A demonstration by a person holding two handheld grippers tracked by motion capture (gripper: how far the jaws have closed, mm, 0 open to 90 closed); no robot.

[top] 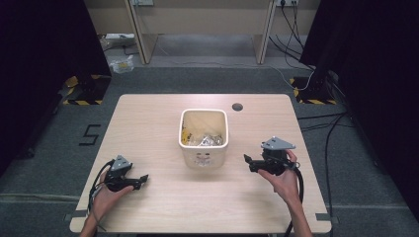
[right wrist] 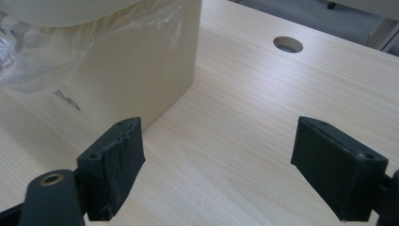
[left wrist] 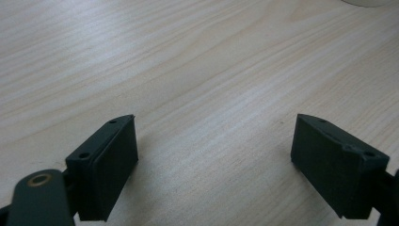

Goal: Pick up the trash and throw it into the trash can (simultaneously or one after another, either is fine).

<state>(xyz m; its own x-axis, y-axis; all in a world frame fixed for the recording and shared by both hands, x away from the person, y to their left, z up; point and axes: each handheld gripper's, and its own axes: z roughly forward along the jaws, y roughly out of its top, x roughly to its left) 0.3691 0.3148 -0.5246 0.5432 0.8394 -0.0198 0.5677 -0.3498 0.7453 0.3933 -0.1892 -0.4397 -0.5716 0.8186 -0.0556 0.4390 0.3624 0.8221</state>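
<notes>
— Nearest the lens, what do you see?

— Two forearms coming in from the bottom of the high view, each hand holding tongs. Left gripper (top: 143,177) sits near the table's (top: 148,123) front left corner, right gripper (top: 247,160) on the right side, both aimed inward.

— And the thing between them?

— A cream plastic bin (top: 203,157), squarish with rounded corners, standing upright at the middle of the table, mouth facing up. A clear plastic liner (right wrist: 70,52) drapes over its rim and down the wall, and crumpled shiny and yellow scraps (top: 202,138) lie inside. There is a small dark marking on the front wall; I cannot read it.

— Long axis?

— Vertical; the wall tapers slightly toward the base.

— How do the tongs stand?

— Both released, jaws spread wide, nothing between them. In the left gripper view, bare wood lies under the jaws. In the right gripper view, the bin's corner stands just beyond the left-hand jaw, apart from it, with a round cable hole (right wrist: 288,44) farther off.

— Touching anything?

— Neither touches the bin.
</notes>
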